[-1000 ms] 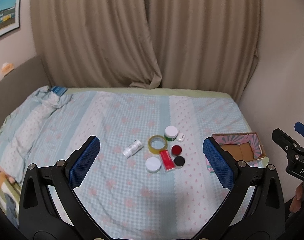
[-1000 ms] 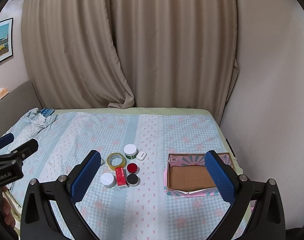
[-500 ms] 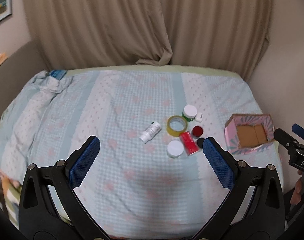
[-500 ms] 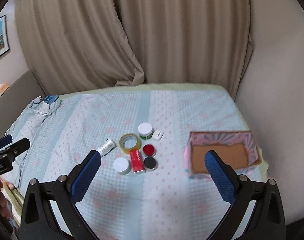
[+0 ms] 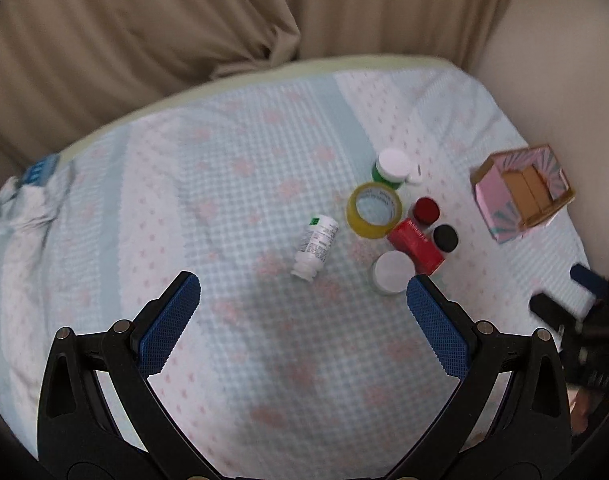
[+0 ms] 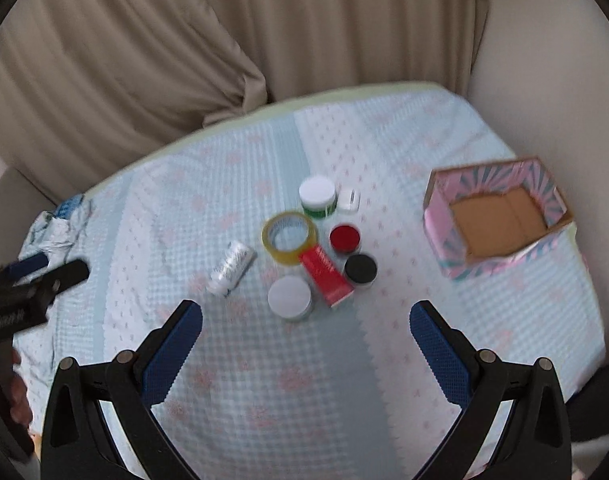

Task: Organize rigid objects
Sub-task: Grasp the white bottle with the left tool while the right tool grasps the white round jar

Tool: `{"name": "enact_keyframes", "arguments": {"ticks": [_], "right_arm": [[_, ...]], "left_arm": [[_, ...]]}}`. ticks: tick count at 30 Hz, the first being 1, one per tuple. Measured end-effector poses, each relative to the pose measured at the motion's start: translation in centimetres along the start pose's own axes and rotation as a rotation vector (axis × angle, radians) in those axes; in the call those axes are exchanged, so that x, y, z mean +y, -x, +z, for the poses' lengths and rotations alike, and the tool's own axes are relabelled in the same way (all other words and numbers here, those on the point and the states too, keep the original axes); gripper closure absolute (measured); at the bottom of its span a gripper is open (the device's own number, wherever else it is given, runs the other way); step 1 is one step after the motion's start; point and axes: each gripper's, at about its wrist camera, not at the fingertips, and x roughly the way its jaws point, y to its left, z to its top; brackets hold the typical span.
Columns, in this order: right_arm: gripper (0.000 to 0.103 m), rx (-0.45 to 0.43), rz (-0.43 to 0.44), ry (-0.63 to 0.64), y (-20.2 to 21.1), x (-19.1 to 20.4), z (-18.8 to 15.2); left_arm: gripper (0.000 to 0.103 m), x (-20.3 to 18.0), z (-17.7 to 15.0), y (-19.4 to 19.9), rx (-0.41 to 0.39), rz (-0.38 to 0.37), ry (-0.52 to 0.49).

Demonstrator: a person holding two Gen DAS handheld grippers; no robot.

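Both grippers hang above a bed covered with a light blue sheet (image 5: 232,168) with pink dots, and each of them is empty. The left gripper (image 5: 302,308) has its jaws spread wide, with the blue pads (image 5: 168,322) far from each other and nothing between them; the right gripper (image 6: 304,334) is also wide apart in the same way. In the left wrist view the group of small things lies on the sheet at about 1 o'clock from the gripper. A white bottle (image 5: 316,246) lies on its side, apart from the others, at the 9 o'clock side of the group. A yellow tape roll (image 5: 374,210) lies flat in the middle. Just at 12 o'clock of it stands a green jar with a white lid (image 5: 391,166), and a small white case (image 5: 416,174) is touching or nearly touching this jar at 3 o'clock. A red box (image 5: 416,246) lies against the tape roll at 5 o'clock. A red-lidded jar (image 5: 426,210) and a black-lidded jar (image 5: 445,238) stand beside the box at its 3 o'clock side, and a white-lidded jar (image 5: 392,272) stands at its 7 o'clock side, close to the right pad of the left gripper. A pink cardboard box (image 6: 496,222) with an open top and a brown bottom stands well apart from the group at 3 o'clock, near the edge of the bed. Beige curtains (image 6: 264,32) hang behind the bed at 12 o'clock.
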Motion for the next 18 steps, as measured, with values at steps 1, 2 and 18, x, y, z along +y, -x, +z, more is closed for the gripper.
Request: {"name": "enact_keyframes", "arguments": {"ticks": [1, 2, 18], "right_arm": [[0.0, 0.022, -0.008, -0.004, -1.2, 0.4, -0.2], [0.0, 0.039, -0.012, -0.007, -2.0, 0.7, -0.3], [0.0, 0.388, -0.039, -0.097, -22.8, 2.0, -2.0]], "left_arm": [[0.001, 0.1, 0.6, -1.7, 0.021, -0.01, -0.012], [0.001, 0.1, 0.9, -2.8, 0.033, -0.014, -0.02], [0.004, -2.9, 2.9, -26.4, 0.377, -0.043, -0.189]]}}
